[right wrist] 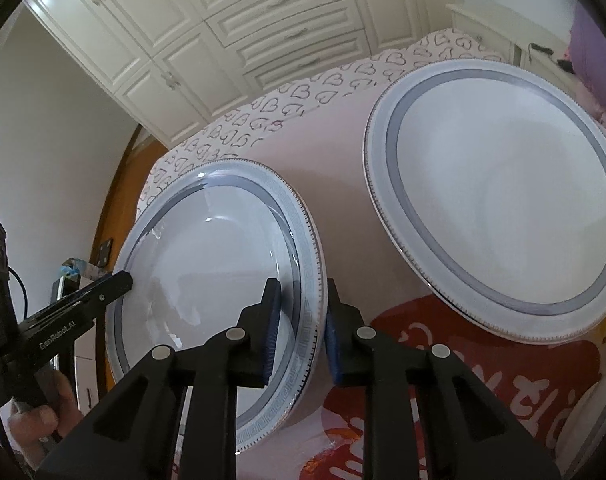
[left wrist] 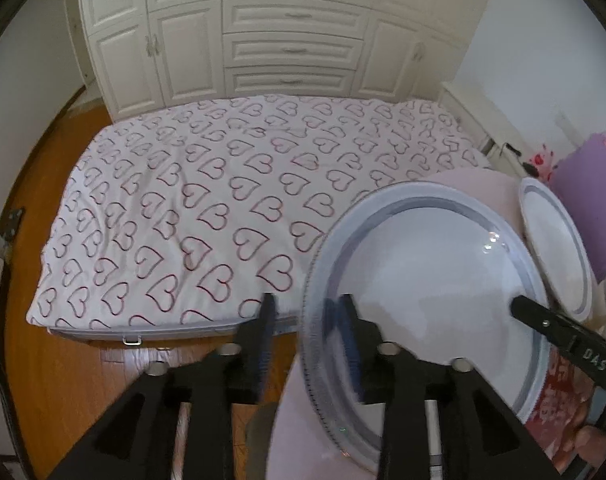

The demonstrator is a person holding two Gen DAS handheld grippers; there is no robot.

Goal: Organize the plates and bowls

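Observation:
A large white plate with a grey ring and patterned rim (left wrist: 431,276) lies on a pink cloth; it also shows in the right wrist view (right wrist: 207,280). My left gripper (left wrist: 309,308) straddles its left rim, jaws apart, one finger (left wrist: 349,320) over the plate, the other finger (left wrist: 265,320) outside it. My right gripper (right wrist: 301,292) straddles the opposite rim, jaws close around it, with a small gap visible. A second plate (right wrist: 499,200) lies beyond to the right, also in the left wrist view (left wrist: 555,248).
A bed with a heart-print sheet (left wrist: 223,208) lies behind, white wardrobes (left wrist: 263,32) beyond it. A red-printed cloth (right wrist: 463,392) covers the near surface. A purple object (left wrist: 595,196) stands at the far right. Wooden floor (left wrist: 63,360) lies to the left.

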